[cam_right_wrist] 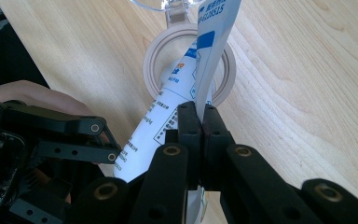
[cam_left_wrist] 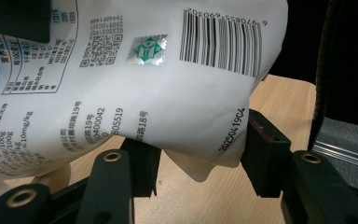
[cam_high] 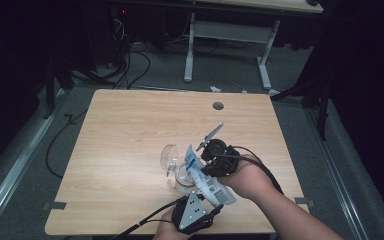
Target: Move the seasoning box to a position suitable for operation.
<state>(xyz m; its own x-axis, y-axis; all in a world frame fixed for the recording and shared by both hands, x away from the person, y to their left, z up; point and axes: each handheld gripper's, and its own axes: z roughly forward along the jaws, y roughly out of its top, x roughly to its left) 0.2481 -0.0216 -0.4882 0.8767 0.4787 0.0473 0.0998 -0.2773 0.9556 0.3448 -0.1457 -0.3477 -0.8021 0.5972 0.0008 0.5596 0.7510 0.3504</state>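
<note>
While my right claw pinches the glossy white printed plastic pouch tilted over the round clear jar, my left claw stands open around its bulging base.

Jar sits on counter, near front edge, lid hinged open behind-left. Pouch slants over jar mouth, right gripper at its right, left gripper in front.

Your left gripper with its two black jaws standing apart, a white printed plastic pouch with barcode and green seal bulging between them, its lower corner hanging above the pale wooden table.
</note>
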